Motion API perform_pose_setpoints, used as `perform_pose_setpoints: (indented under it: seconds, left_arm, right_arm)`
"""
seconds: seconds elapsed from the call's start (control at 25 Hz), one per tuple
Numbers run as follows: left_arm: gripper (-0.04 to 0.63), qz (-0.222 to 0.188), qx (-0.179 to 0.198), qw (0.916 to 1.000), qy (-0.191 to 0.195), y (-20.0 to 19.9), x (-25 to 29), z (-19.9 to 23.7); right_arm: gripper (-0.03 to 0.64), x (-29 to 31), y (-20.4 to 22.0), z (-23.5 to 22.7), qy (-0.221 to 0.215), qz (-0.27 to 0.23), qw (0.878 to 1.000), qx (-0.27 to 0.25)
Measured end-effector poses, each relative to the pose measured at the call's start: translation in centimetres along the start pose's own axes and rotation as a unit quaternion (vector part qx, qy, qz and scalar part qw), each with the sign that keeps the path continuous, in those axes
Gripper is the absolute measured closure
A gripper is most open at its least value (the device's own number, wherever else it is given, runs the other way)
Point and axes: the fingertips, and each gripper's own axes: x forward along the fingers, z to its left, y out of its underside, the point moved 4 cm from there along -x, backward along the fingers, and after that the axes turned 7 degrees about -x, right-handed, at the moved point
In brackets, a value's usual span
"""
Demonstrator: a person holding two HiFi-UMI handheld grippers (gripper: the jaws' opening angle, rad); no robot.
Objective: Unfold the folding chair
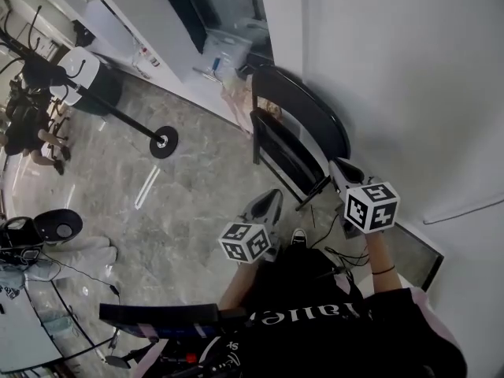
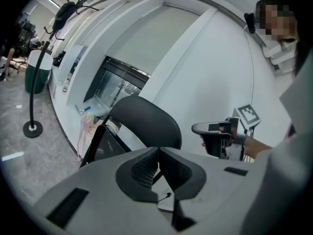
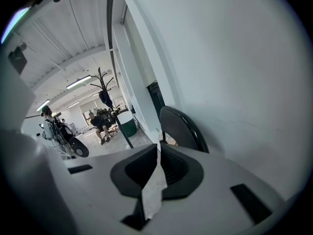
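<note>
The folding chair stands on the floor just ahead of both tools, close against the wall that runs along the right of the right tool. The left tool is beside it, to its left and apart from it. A shoe sits on the floor below and between them. The coat stand is well off to the left of the left tool and farther ahead.

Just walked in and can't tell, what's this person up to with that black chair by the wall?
A person holds a two-jaw gripper in each hand, facing a black folding chair that leans, folded, against the white wall. The left gripper and the right gripper are both shut with nothing between the jaws, and neither touches the chair. The unfolding has not yet begun.
</note>
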Motion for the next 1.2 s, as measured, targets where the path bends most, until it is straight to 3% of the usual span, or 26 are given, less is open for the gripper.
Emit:
perform_pose_setpoints:
  seconds: [0.52,0.64,0.96,1.2]
  left_arm:
    - [0.586,0.056,-0.019,0.9981,0.018,-1.7,10.9,6.8]
    - [0.576,0.075,-0.036,0.9963,0.02,-2.1,13.0,8.7]
    - [0.461,0.128,-0.106,0.9861,0.016,-1.0,17.2,14.4]
    - [0.373,0.174,-0.152,0.9726,0.028,0.8,20.0,17.0]
  right_arm:
    - [0.594,8.2,-4.5,-5.9,-0.014,0.031,0.998,-0.05]
    - [0.544,9.3,-6.1,-6.4,-0.016,0.039,0.997,-0.066]
    - [0.393,14.4,-7.3,-7.5,-0.038,0.104,0.992,-0.061]
    - [0.377,17.7,-6.6,-8.2,-0.047,0.156,0.984,-0.066]
